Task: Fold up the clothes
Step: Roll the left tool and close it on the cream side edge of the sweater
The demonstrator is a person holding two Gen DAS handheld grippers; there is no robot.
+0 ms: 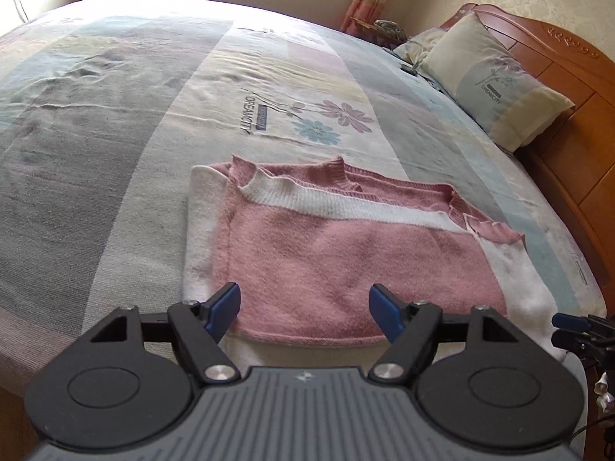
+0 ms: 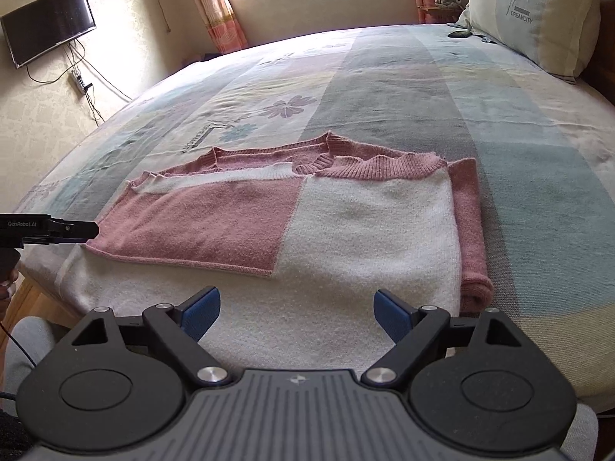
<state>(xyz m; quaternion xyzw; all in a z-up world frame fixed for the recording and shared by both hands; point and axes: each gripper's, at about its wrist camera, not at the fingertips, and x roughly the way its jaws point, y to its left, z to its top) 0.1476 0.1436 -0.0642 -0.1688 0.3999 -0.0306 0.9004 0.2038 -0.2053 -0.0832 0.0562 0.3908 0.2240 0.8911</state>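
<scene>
A pink and white sweater [image 1: 307, 253] lies folded on the bed [image 1: 115, 153], close to the near edge. In the left wrist view the left tongs [image 1: 304, 315] stand with their blue pads [image 1: 225, 307] well apart and nothing between them. They hang over the near hem of the sweater, whose pink panel stretches away toward 12 o'clock. A white strip of the sweater runs along its 9 o'clock side, and the ribbed pink and white bands lie at its far edge. The tips of the right tongs [image 1: 569, 322] show at 3 o'clock, just beside the sweater's white corner.

In the right wrist view the right tongs [image 2: 296, 313] are also spread wide and hold nothing. The white part of the sweater [image 2: 365, 238] lies right under and ahead of them at 12 o'clock. Its pink panel sits toward 10 o'clock, and a pink folded sleeve [image 2: 471, 230] runs along its 2 o'clock side. The left tongs [image 2: 73, 229] reach in from 9 o'clock, their tip just beside the pink corner; whether it touches cannot be told.

A pillow [image 2: 534, 15] rests at the head of the bed, at 1 o'clock, well apart from the sweater.
</scene>
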